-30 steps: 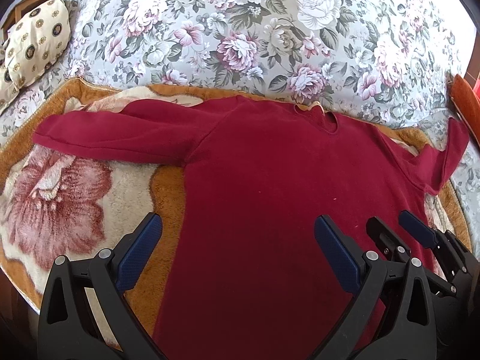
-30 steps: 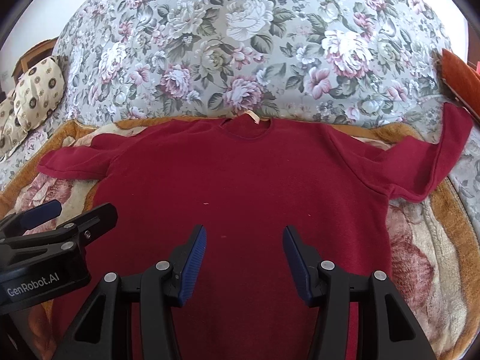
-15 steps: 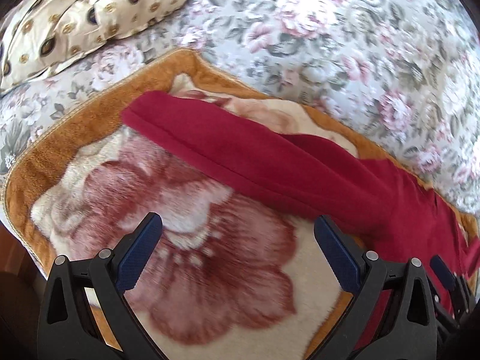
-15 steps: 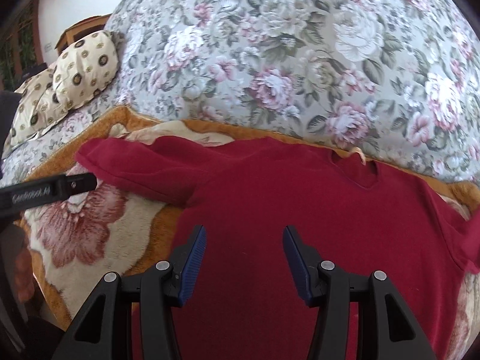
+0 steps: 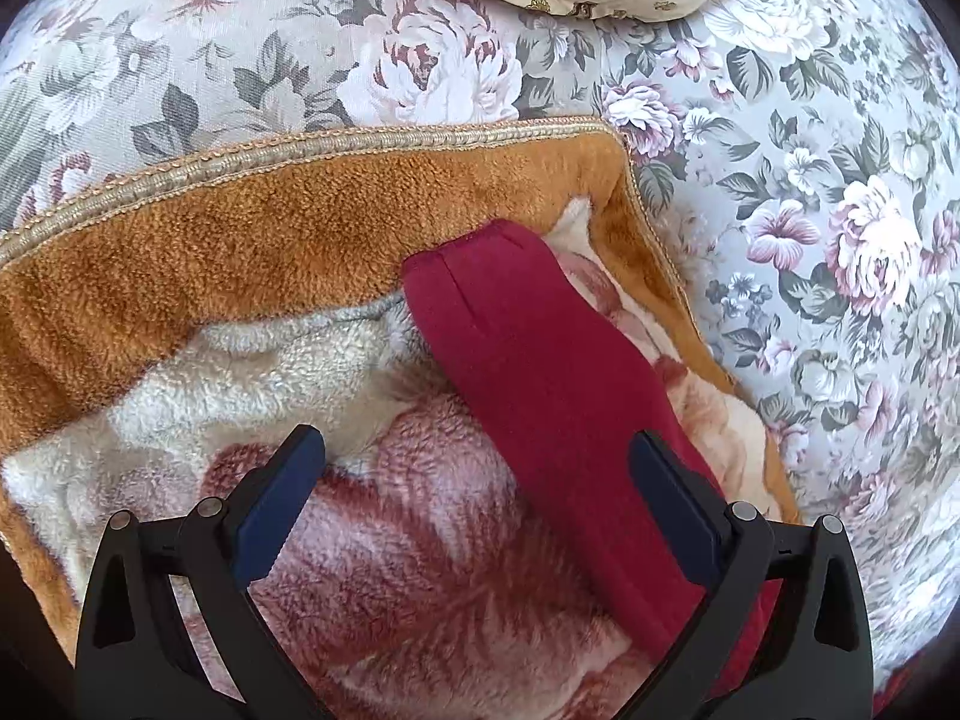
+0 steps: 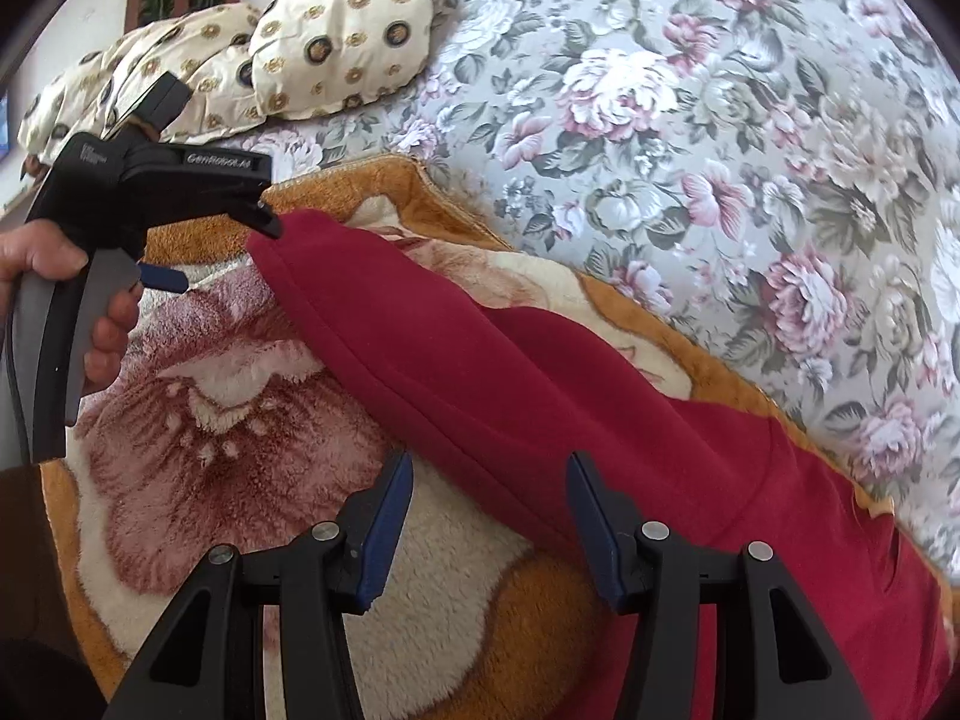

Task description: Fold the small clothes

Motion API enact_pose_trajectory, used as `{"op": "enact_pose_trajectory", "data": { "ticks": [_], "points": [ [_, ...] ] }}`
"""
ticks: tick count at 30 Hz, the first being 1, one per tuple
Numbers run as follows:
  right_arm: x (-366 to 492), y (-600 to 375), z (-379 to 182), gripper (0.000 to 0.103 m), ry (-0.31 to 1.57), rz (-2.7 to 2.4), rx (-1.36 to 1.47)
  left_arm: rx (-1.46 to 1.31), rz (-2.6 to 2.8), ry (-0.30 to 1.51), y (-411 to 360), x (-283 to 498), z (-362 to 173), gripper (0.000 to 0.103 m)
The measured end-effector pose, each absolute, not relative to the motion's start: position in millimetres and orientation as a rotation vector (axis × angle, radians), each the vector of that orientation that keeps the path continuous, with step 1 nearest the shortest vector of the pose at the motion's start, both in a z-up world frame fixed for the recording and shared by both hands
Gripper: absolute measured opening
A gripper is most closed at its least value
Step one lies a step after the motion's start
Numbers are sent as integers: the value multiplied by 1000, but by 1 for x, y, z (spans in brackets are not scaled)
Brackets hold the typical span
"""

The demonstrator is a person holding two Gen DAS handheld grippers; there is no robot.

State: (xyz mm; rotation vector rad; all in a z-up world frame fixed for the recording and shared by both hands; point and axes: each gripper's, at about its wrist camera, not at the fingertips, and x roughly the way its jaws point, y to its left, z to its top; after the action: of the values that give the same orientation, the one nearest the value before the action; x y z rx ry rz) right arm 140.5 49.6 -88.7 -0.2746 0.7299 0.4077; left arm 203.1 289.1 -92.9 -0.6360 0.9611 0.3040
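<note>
While spread flat for folding, red sweater point(image 6: 600, 432) sleeve cuff point(image 5: 474, 252) lies on blanket point(image 5: 180, 276) | left gripper point(image 5: 474, 480) jaws wide, empty, straddling sleeve just short of cuff | right gripper point(image 6: 489, 525) jaws wide, empty, near sleeve's underarm end.

Your bed point(image 6: 690, 138) wears a floral cover; a plush orange-bordered blanket point(image 5: 198, 276) lies on it, cream pillows point(image 6: 342, 42) at the far edge.
</note>
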Motion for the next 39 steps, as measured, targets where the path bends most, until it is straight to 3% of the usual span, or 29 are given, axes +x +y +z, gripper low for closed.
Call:
{"op": "enact_pose_trajectory", "data": {
  "ticks": [3, 5, 6, 7, 9, 10, 11, 19, 28, 31, 33, 39],
  "points": [
    [154, 63, -100, 51, 744, 429, -310, -623, 298, 968, 281, 215, -100, 102],
    [164, 63, -105, 45, 769, 426, -280, -586, 283, 962, 274, 222, -103, 92],
    [170, 61, -107, 29, 786, 422, -246, -561, 282, 966, 271, 226, -104, 76],
    [176, 59, -108, 23, 801, 417, -213, -547, 282, 967, 270, 230, -105, 53],
    [186, 51, -109, 13, 827, 421, -128, -562, 265, 970, 272, 235, -108, 33],
    [187, 48, -107, 11, 834, 426, -95, -572, 256, 968, 273, 236, -106, 17],
    [188, 44, -104, 9, 833, 432, -62, -576, 248, 965, 273, 235, -103, 9],
    [151, -3, -64, 7, 767, 502, 174, -510, 25, 827, 210, 211, -17, 8],
    [81, -96, -51, 7, 743, 428, 260, -372, -380, 787, 27, 171, 50, 8],
    [48, -159, -51, 16, 716, 234, 301, -319, -498, 810, -43, 157, 44, 8],
    [29, -212, -54, 33, 702, 122, 396, -293, -561, 850, -89, 149, 27, 8],
    [-4, -324, -59, 36, 663, -149, 640, -162, -686, 987, -184, 112, -48, 8]
  ]
}}
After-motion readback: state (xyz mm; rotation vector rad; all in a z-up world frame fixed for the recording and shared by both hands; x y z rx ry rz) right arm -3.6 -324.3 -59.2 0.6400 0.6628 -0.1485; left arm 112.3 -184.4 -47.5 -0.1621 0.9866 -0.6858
